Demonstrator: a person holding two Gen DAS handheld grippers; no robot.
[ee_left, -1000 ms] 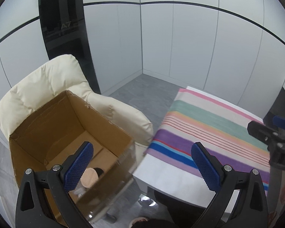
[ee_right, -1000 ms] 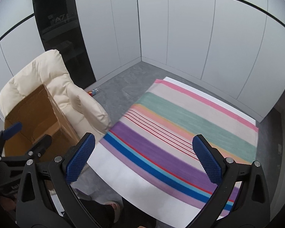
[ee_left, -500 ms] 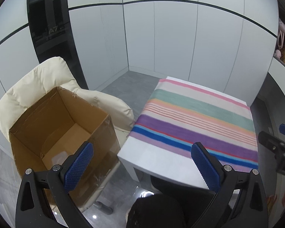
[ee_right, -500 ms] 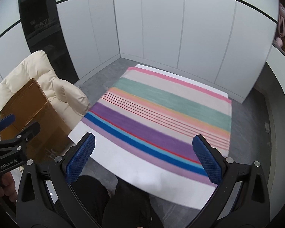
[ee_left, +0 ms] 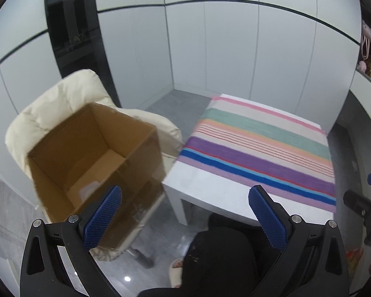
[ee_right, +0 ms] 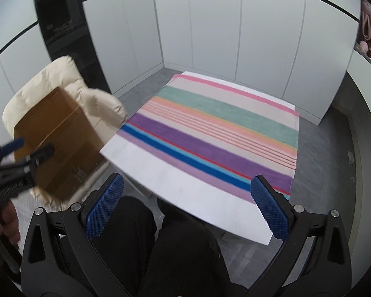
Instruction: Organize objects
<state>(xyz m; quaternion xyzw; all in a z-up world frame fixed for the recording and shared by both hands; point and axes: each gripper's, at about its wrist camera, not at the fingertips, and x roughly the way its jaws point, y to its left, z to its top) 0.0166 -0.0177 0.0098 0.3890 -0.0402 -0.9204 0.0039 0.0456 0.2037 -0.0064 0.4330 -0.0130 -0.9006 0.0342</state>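
An open brown cardboard box stands on a cream padded chair; the part of its floor that shows holds only a pale label, the near part is hidden. My left gripper is open and empty, held above and in front of the box and table. My right gripper is open and empty, held over my lap in front of the white table. The box and the left gripper also show at the left of the right wrist view.
The table carries a striped cloth, also seen in the right wrist view. White wall panels and a black column stand behind. Shelves with pink items are at far right. My legs are below.
Both grippers have pulled back and up from the box and table; the view has widened. A round object seen in the box a second ago is out of sight now.
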